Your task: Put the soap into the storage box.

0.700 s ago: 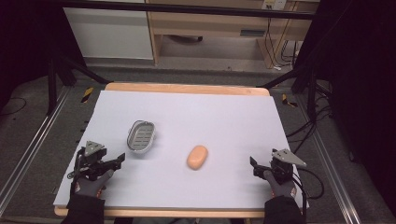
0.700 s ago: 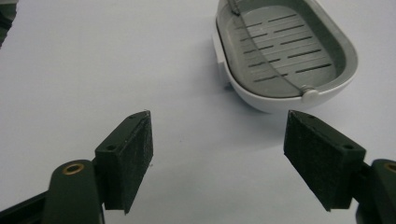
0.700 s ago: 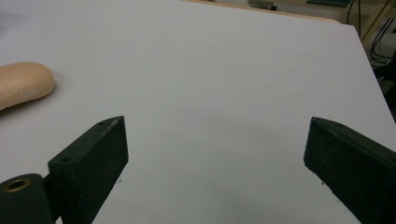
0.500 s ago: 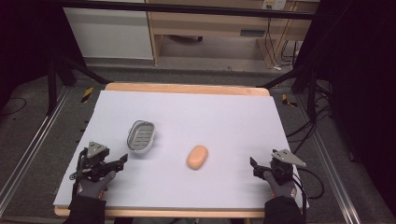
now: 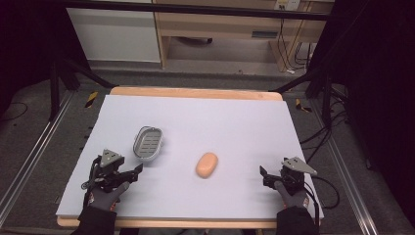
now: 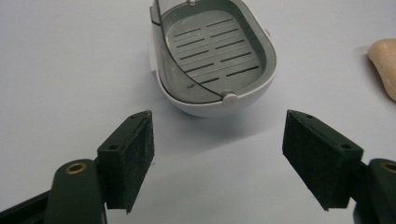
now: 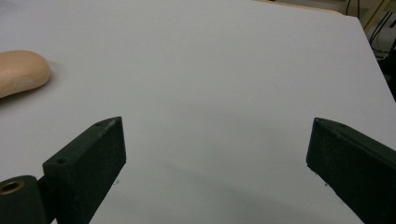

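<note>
A grey slotted soap dish (image 5: 148,143) with a white rim sits left of centre on the white table top (image 5: 230,117). An orange oval soap bar (image 5: 206,164) lies to its right, apart from it. My left gripper (image 5: 136,171) hovers open near the front left, just short of the dish (image 6: 215,56), which lies ahead between its jaws (image 6: 217,154). The soap (image 6: 385,65) peeks in at that view's right edge. My right gripper (image 7: 215,158) is open over bare table near the front right (image 5: 264,176), with the soap (image 7: 21,72) far to its left.
The white top rests on a wooden table whose edge (image 5: 195,91) shows at the back. Beyond it stand a white cabinet (image 5: 115,34) and a wooden shelf unit (image 5: 235,24). Cables (image 5: 313,142) run on the floor at the right; metal rails flank both sides.
My left gripper has shifted a little to the right and forward, closer to the soap dish. The right gripper, dish and soap have stayed put.
</note>
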